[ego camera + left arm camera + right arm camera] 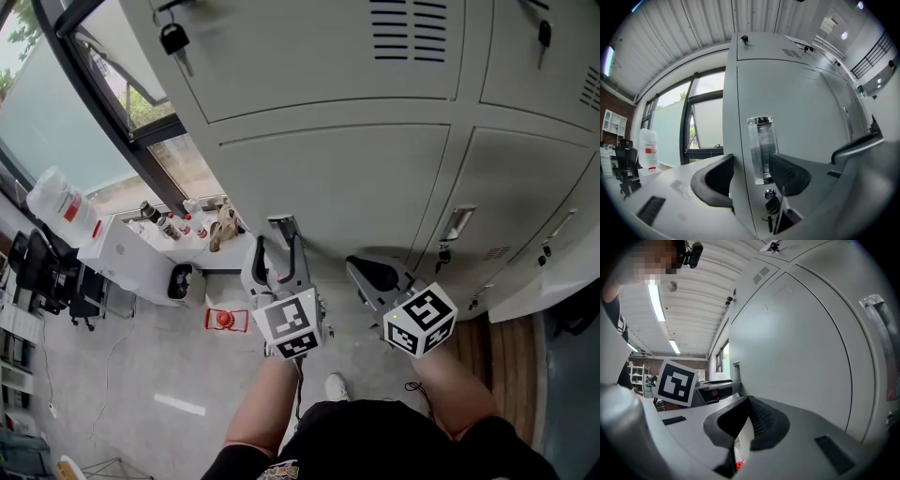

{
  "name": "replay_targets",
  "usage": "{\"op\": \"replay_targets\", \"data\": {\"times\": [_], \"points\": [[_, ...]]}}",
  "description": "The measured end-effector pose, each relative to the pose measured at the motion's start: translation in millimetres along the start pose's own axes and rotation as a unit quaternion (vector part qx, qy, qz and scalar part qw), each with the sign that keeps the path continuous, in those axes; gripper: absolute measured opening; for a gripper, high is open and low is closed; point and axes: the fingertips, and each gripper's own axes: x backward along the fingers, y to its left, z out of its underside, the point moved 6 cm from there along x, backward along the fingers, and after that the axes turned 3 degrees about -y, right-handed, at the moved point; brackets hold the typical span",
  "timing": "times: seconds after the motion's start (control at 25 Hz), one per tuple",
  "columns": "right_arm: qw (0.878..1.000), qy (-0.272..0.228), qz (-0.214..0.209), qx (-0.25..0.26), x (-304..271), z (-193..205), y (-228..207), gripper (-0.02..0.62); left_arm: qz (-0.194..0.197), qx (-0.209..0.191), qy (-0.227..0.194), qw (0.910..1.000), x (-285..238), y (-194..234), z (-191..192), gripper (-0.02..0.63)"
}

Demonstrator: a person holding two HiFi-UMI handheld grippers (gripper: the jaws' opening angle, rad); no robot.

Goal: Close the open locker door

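Observation:
The grey lower-left locker door (pixel 347 178) looks almost flush with its cabinet; whether it is latched I cannot tell. Its chrome handle recess (pixel 761 147) and a lock with a key (pixel 769 196) sit at its left edge. My left gripper (pixel 279 234) is open at that edge. In the left gripper view (pixel 750 176) one jaw lies left of the door's edge and the other in front of the handle, with the edge between them. My right gripper (pixel 367 269) hangs just right of it, close to the door face. Its jaws (pixel 749 401) are shut, with nothing held.
More locker doors (pixel 525 187) run to the right, and a pale panel (pixel 548 281) juts out at lower right. A window (pixel 56 112) is at left. Below it stand a white unit with bottles (pixel 164 225), a red thing on the floor (pixel 225 320) and office chairs (pixel 47 272).

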Motion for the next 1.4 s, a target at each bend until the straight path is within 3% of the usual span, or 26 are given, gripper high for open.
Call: {"op": "replay_targets", "data": {"times": [0.16, 0.84, 1.4], "points": [[1.000, 0.002, -0.001, 0.000, -2, 1, 0, 0.054, -0.018, -0.001, -0.006, 0.9998, 0, -2, 0, 0.218], [1.000, 0.004, -0.007, -0.007, 1, 2, 0, 0.054, 0.000, -0.008, -0.001, 1.0000, 2, -2, 1, 0.230], [0.999, 0.005, -0.042, -0.003, 28, 2, 20, 0.054, -0.010, -0.013, 0.009, 0.9998, 51, -17, -4, 0.236]]}}
